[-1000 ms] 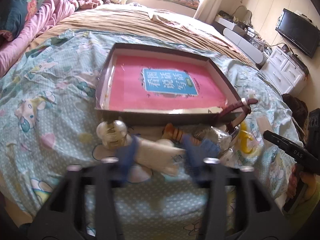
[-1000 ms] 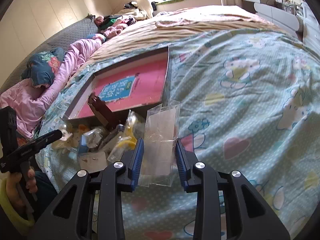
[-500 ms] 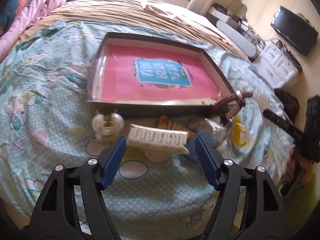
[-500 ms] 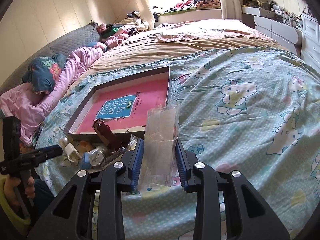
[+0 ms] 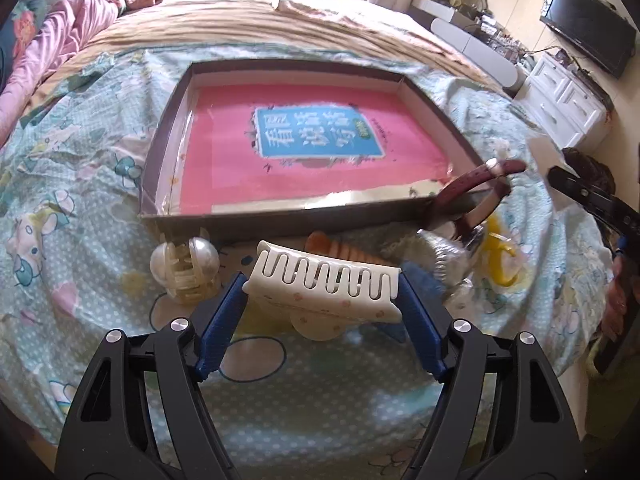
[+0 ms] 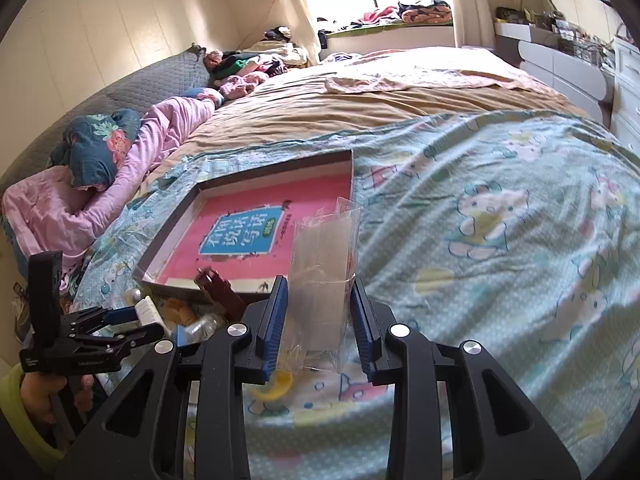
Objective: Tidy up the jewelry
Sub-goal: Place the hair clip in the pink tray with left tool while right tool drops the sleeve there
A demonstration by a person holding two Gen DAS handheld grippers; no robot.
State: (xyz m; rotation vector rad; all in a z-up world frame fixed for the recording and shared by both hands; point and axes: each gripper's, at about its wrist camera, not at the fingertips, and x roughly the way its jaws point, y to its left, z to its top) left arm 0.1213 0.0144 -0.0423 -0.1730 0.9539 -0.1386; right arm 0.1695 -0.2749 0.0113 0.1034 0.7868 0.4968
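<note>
step: your left gripper (image 5: 322, 306) closing around white toothed plastic hair claw (image 5: 324, 286) on bed, contact unclear | right gripper (image 6: 318, 322) pinches clear plastic box (image 6: 322, 276) | next: grip, lift into shallow pink-lined box (image 5: 168, 128)

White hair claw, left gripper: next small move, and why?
Probably finish closing: the left gripper jaws are closing around the white hair claw, which lies lengthwise between the blue pads on the bedspread. The right gripper already holds the clear plastic box.
</note>
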